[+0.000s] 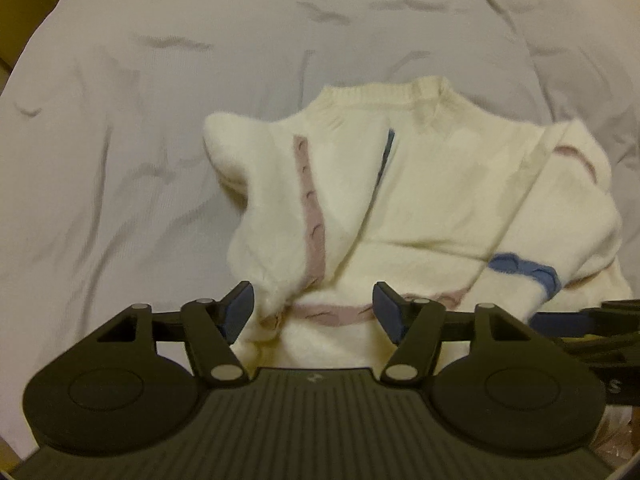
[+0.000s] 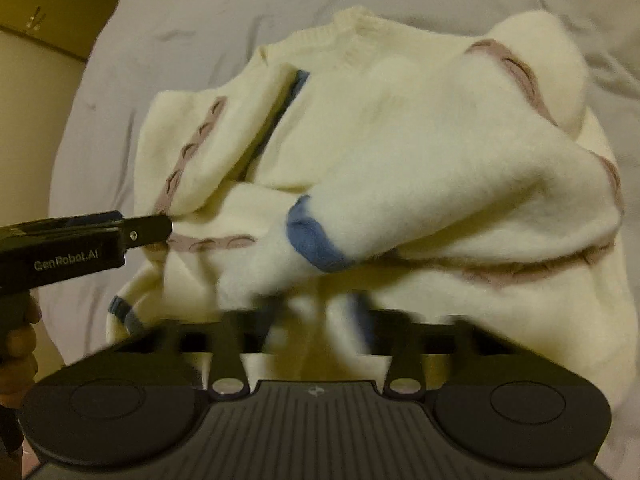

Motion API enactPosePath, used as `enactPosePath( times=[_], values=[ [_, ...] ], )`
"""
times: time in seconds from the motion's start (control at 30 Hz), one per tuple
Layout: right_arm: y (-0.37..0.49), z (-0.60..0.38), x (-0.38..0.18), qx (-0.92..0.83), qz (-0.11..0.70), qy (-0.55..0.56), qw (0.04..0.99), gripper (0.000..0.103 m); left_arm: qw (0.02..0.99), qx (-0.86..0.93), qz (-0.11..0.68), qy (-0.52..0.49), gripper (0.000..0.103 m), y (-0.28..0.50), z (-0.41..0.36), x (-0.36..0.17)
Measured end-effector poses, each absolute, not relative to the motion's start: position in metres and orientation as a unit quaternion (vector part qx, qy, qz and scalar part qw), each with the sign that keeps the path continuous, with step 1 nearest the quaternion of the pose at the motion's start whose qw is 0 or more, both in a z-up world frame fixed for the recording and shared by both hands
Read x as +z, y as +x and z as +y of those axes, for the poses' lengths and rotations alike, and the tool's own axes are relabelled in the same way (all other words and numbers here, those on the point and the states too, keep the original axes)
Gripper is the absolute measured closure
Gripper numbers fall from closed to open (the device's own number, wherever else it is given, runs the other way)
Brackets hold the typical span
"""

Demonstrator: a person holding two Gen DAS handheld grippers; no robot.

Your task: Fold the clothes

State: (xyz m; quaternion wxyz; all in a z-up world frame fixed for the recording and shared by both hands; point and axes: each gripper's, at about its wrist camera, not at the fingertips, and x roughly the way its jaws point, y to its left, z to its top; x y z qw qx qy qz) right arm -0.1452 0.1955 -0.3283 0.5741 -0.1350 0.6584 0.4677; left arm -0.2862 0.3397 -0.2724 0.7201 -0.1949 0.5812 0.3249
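A cream knit sweater (image 1: 432,196) with pink and blue stripes lies on a grey sheet (image 1: 120,140), collar away from me. Its left sleeve (image 1: 288,208) is folded in across the body. My left gripper (image 1: 314,310) stands open at the hem, its fingers either side of the sleeve's cuff and not pinching it. The right sleeve (image 2: 420,200), with its blue band (image 2: 316,240), drapes across the sweater (image 2: 400,112) down to my right gripper (image 2: 318,314). Those fingers are motion-blurred and half apart with cream fabric between them. Each gripper shows in the other's view, left gripper (image 2: 160,229) and right gripper (image 1: 580,320).
The wrinkled grey sheet (image 2: 120,80) spreads to the left of the sweater and beyond it. A person's hand (image 2: 16,340) holds the left gripper's handle at the lower left. A tan wall or board (image 2: 40,20) shows past the sheet's far left edge.
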Motion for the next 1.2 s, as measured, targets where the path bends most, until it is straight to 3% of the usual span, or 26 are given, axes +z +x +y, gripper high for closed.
enactPosePath(
  times=[0.1, 0.23, 0.33, 0.37, 0.4, 0.43, 0.63, 0.67, 0.7, 0.73, 1.0, 1.2],
  values=[
    [-0.127, 0.178, -0.311, 0.428, 0.629, -0.168, 0.627, 0.103, 0.731, 0.307, 0.58, -0.188, 0.062, -0.279, 0.333, -0.275],
    [-0.086, 0.144, -0.303, 0.37, 0.637, -0.16, 0.656, 0.101, 0.743, 0.28, 0.579, -0.183, 0.064, -0.266, 0.32, -0.281],
    [-0.08, 0.133, -0.302, 0.4, 0.667, -0.073, 0.624, 0.078, 0.741, 0.275, 0.581, -0.196, 0.064, -0.269, 0.314, -0.285],
    [-0.089, 0.139, -0.302, 0.419, 0.668, -0.065, 0.611, 0.051, 0.736, 0.279, 0.583, -0.204, 0.064, -0.275, 0.313, -0.285],
    [-0.098, 0.145, -0.302, 0.439, 0.668, -0.056, 0.598, 0.032, 0.73, 0.283, 0.585, -0.212, 0.064, -0.281, 0.313, -0.285],
    [-0.11, 0.153, -0.303, 0.459, 0.669, -0.054, 0.582, 0.03, 0.725, 0.287, 0.586, -0.219, 0.064, -0.288, 0.313, -0.285],
    [-0.169, 0.203, -0.329, 0.507, 0.661, -0.094, 0.545, 0.032, 0.695, 0.324, 0.595, -0.243, 0.064, -0.337, 0.318, -0.28],
    [-0.171, 0.207, -0.334, 0.503, 0.659, -0.107, 0.549, 0.049, 0.694, 0.326, 0.593, -0.246, 0.064, -0.34, 0.319, -0.279],
    [-0.169, 0.206, -0.335, 0.499, 0.656, -0.115, 0.555, 0.078, 0.693, 0.329, 0.592, -0.248, 0.064, -0.343, 0.319, -0.279],
    [-0.164, 0.202, -0.333, 0.496, 0.652, -0.118, 0.561, 0.087, 0.693, 0.33, 0.59, -0.25, 0.064, -0.346, 0.318, -0.28],
    [-0.07, 0.102, -0.293, 0.364, 0.623, -0.125, 0.681, 0.092, 0.731, 0.283, 0.577, -0.229, 0.064, -0.304, 0.307, -0.273],
    [0.002, 0.056, -0.29, 0.274, 0.605, -0.111, 0.739, 0.091, 0.777, 0.2, 0.581, -0.139, 0.061, -0.219, 0.285, -0.278]
  ],
)
